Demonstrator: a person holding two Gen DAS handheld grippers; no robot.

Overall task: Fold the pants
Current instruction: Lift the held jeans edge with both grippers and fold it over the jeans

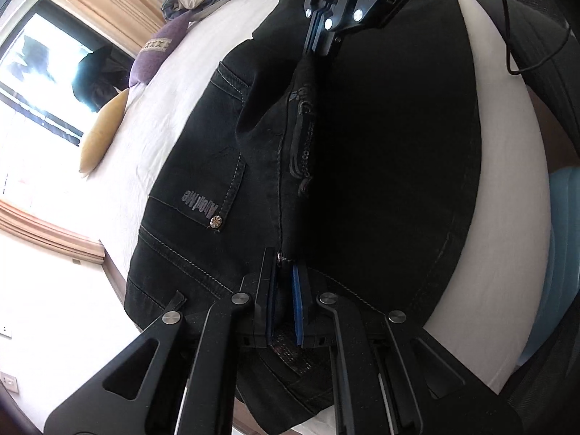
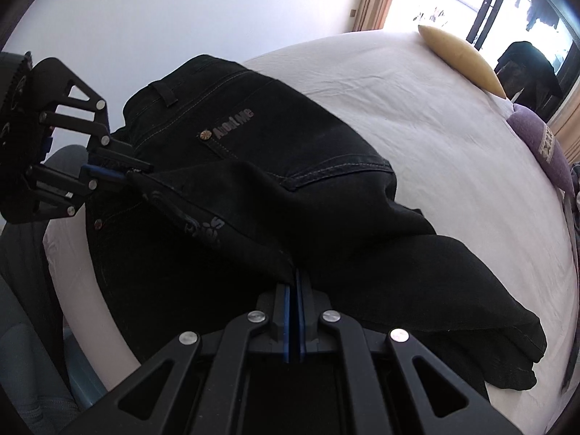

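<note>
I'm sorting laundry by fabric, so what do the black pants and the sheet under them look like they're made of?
The black pants look like denim: a matte, sturdy weave with pale contrast topstitching, a patch pocket and a metal rivet. The white sheet looks like plain woven cotton or a cotton blend, matte with fine soft creases; the exact fibre can't be told from the look.

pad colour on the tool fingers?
Blue pads on black fingers, clearest in the right wrist view.
</note>
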